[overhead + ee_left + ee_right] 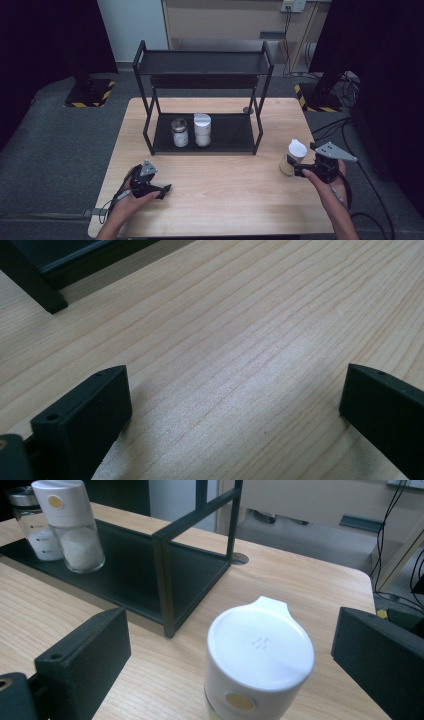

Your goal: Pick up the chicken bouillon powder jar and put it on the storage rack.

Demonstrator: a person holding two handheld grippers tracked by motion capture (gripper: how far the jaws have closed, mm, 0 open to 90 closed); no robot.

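You had soft light from above on the table (220, 195), and the room's corners were very dark. A pale shine sat on the wood in your left gripper view. The white lid (260, 647) looked a bit fuzzy.

In the right gripper view the white-lidded jar (259, 660) runs off the bottom edge, so its contents and base can't be seen. The silver-capped jar (31, 527) on the black rack (170, 575) is half covered by the white-capped jar (70, 525), and its label marks are too small to read. In the left gripper view just a corner foot of the rack shows, cut by the top edge.
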